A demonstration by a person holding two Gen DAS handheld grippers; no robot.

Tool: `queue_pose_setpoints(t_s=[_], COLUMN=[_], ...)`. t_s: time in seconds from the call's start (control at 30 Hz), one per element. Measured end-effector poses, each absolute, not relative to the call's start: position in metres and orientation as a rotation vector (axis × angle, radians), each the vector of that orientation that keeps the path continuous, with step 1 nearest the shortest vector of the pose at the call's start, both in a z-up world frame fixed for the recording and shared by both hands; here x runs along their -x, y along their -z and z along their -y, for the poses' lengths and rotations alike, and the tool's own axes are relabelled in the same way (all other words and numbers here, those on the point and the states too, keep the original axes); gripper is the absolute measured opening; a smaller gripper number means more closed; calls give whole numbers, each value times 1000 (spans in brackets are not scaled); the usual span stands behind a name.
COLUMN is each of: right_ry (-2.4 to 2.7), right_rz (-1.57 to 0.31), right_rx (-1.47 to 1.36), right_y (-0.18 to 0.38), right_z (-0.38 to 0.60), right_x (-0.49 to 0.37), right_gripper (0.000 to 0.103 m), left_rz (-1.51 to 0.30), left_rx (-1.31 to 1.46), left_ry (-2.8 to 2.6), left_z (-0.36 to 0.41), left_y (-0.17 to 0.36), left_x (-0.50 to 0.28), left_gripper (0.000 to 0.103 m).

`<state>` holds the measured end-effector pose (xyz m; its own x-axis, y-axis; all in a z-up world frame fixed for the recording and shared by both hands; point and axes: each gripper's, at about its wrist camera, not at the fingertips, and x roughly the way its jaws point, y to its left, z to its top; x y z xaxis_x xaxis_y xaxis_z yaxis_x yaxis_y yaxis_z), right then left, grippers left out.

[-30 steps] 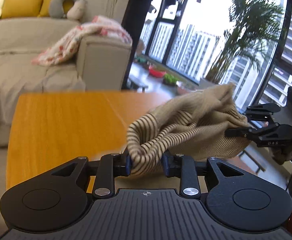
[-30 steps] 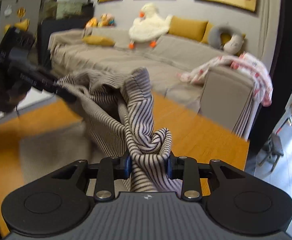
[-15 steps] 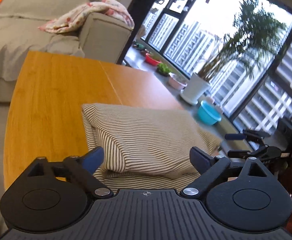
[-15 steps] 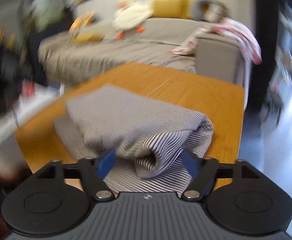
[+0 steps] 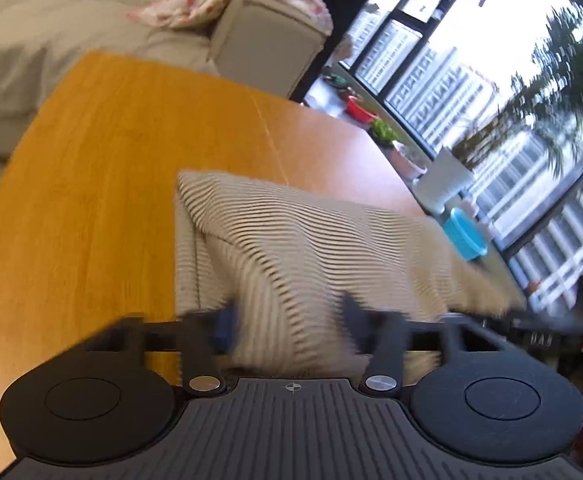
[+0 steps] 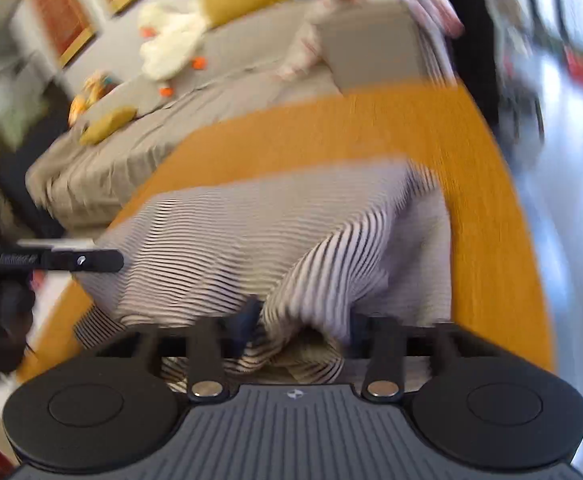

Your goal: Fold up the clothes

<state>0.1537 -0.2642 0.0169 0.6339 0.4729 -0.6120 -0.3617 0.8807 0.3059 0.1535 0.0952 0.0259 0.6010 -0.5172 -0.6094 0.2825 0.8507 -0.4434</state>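
No text, brand or number could be read in either view. In the right wrist view, the side of the left gripper's finger carried a short pale printed marking and a small round emblem, both too blurred to decipher. In the left wrist view, the right gripper's finger bore a few pale characters, smeared by motion and illegible. A small crosshair emblem stood at the centre of the ribbed housing in the left wrist view; a similar small emblem, not a letter or numeral, marked the housing in the right wrist view.
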Motion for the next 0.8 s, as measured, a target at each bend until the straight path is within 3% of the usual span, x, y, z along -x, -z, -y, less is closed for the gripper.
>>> queue_pose_setpoints(t_s=[0.17, 0.37, 0.43, 0.57, 0.63, 0.7, 0.8], right_ry=[-540, -470, -438, -445, -453, -425, -383], right_rz=[-544, -650, -685, -659, -664, -631, -580], right_rx=[-3, 11, 32, -75, -136, -142, -149], right_y=[-78, -26, 5, 5, -1, -6, -14], right_z=[262, 277, 274, 284, 293, 297, 302], right_x=[-130, -123, -121, -115, -117, -120, -126], right_gripper=[20, 22, 27, 35, 57, 59, 58], left_rz=[-694, -789, -800, -800, -827, -846, -857], left_rx=[288, 223, 245, 326, 356, 366, 366], left_ry=[538, 464, 451, 465, 481, 492, 500], left_z=[-99, -87, -92, -103, -107, -107, -103], left_y=[-62, -16, -3, -3, -1, 2, 6], left_x=[-128, -114, -117, -118, -117, -113, -109], left_gripper=[32, 32, 34, 34, 46, 54, 55])
